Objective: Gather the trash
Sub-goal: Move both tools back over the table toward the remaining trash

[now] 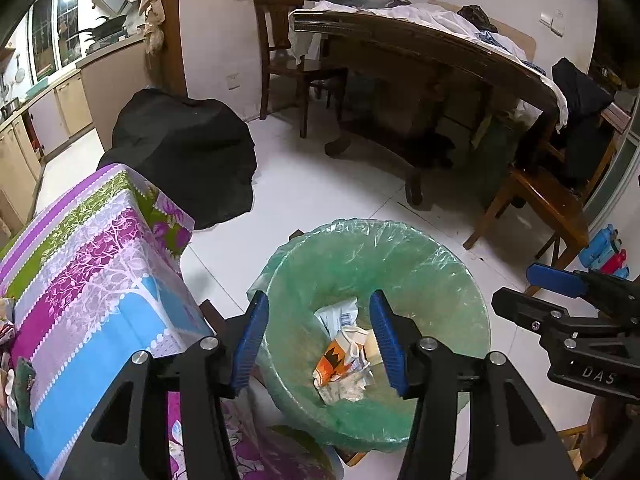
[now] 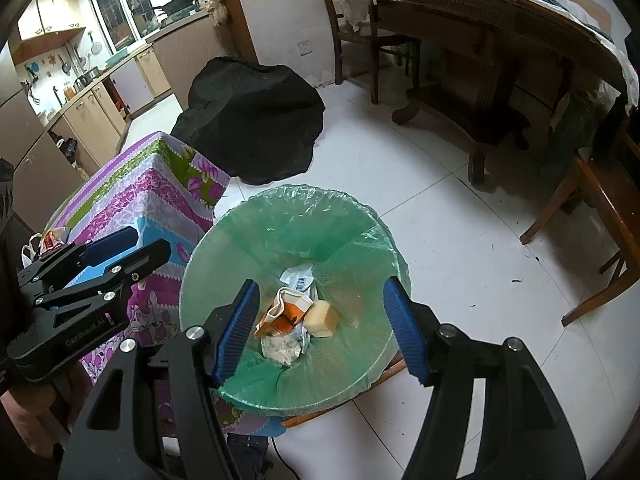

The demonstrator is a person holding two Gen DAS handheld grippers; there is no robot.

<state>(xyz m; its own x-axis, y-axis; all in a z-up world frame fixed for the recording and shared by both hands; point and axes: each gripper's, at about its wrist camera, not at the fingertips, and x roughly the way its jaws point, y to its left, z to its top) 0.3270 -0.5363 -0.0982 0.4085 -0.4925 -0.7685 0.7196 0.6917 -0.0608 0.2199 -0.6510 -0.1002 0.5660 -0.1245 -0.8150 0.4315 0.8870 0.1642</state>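
Note:
A bin lined with a green bag (image 1: 400, 240) (image 2: 300, 196) stands on the white tiled floor beside a small table. At its bottom lie an orange and white carton (image 1: 340, 356) (image 2: 286, 312), a pale yellow block (image 2: 322, 318), a white printed paper (image 2: 298, 276) and a crumpled white wrapper (image 2: 280, 346). My left gripper (image 1: 318, 298) hangs open over the bin with nothing between its blue pads. My right gripper (image 2: 322, 282) is also open above the bin mouth and empty. Each gripper shows at the edge of the other's view, the right gripper (image 1: 560, 300) and the left gripper (image 2: 120, 248).
The small table with a flowered cloth (image 1: 100, 260) (image 2: 152, 192) stands left of the bin. A black covered bulk (image 1: 184, 152) sits behind it. A wooden dining table (image 1: 420, 40) and chairs (image 1: 540, 200) fill the far right. Kitchen cabinets (image 2: 100, 100) run along the left.

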